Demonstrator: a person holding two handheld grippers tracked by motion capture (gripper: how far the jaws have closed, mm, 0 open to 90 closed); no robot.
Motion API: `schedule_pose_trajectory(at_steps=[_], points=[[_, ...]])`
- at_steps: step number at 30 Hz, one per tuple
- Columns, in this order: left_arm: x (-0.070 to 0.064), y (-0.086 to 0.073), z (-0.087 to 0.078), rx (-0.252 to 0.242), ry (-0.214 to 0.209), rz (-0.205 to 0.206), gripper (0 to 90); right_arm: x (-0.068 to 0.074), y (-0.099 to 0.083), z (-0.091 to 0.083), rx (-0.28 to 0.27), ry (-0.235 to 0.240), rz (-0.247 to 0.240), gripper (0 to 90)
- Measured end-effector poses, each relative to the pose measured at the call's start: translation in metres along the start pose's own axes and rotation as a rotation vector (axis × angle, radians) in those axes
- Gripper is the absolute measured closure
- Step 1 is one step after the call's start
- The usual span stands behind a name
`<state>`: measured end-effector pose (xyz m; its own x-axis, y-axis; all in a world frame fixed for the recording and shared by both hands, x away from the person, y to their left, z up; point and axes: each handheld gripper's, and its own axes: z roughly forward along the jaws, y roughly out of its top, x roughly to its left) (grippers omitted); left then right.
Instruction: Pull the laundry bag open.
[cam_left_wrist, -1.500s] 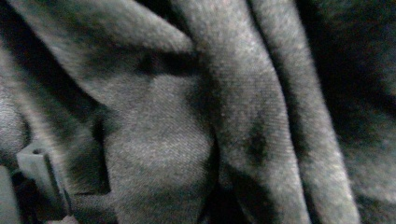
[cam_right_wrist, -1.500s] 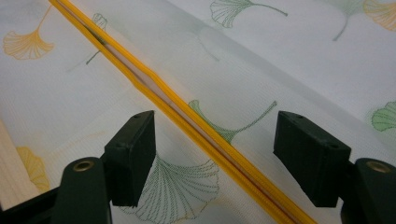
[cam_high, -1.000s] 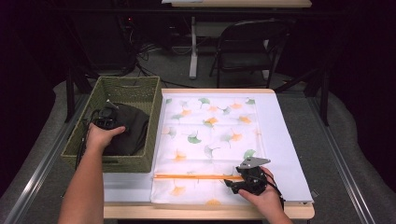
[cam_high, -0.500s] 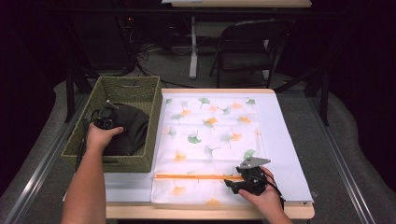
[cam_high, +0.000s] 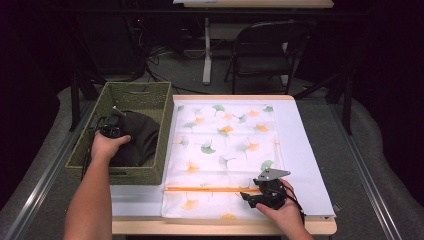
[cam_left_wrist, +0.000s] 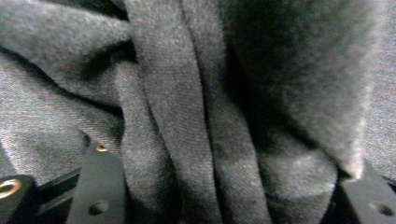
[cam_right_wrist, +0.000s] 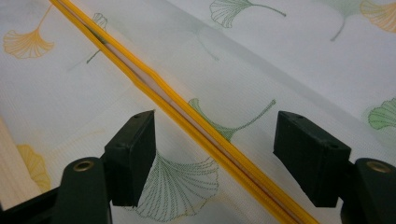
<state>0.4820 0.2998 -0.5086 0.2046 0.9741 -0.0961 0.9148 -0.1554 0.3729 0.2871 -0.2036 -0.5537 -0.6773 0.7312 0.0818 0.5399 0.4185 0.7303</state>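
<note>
While the right gripper stays open astride the orange zipper at the laundry bag's near edge, nothing has shifted. Farther left, the left gripper, jaws spread, remains pressed into the dark garment in the basket; the grasp seems not yet made.

Wood-edged table carried a white sheet over its top. On that lay a ginkgo-print mesh bag w/ orange zipper near the front edge. Green woven basket sat at table's left, partly overhanging.
</note>
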Motion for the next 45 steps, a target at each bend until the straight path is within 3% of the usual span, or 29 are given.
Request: schedule_pose_trajectory(at_steps=[8,10,11,12,16,19,27,40,45], points=[[-0.003,0.002,-0.008,-0.007,0.013,0.004,52.3,-0.001,0.001,0.0,-0.004,0.001,0.022,28.2],[-0.004,0.002,-0.01,-0.013,0.017,0.008,53.0,-0.003,0.001,0.0,-0.001,-0.001,0.032,24.3],[-0.004,0.001,-0.011,-0.018,0.021,0.011,53.2,-0.003,0.003,-0.002,-0.015,-0.007,0.041,17.5],[-0.005,0.001,-0.012,-0.017,0.022,0.013,53.2,-0.003,0.003,-0.002,-0.015,-0.007,0.041,17.5],[-0.007,0.001,-0.023,-0.031,0.026,0.019,53.5,-0.006,0.008,-0.009,-0.041,-0.004,0.033,3.4],[-0.008,0.002,-0.031,-0.044,0.025,0.023,53.5,-0.007,0.006,-0.008,-0.016,-0.009,0.031,9.6],[-0.005,0.0,-0.046,-0.061,0.001,0.009,53.7,0.001,0.007,-0.004,-0.025,-0.014,-0.103,32.4],[-0.013,0.005,-0.073,-0.091,0.01,0.052,53.6,0.004,0.007,-0.006,-0.07,-0.038,-0.118,44.0],[-0.017,0.007,-0.082,-0.097,0.01,0.06,53.6,0.004,0.006,-0.005,-0.032,-0.016,-0.091,48.7]])
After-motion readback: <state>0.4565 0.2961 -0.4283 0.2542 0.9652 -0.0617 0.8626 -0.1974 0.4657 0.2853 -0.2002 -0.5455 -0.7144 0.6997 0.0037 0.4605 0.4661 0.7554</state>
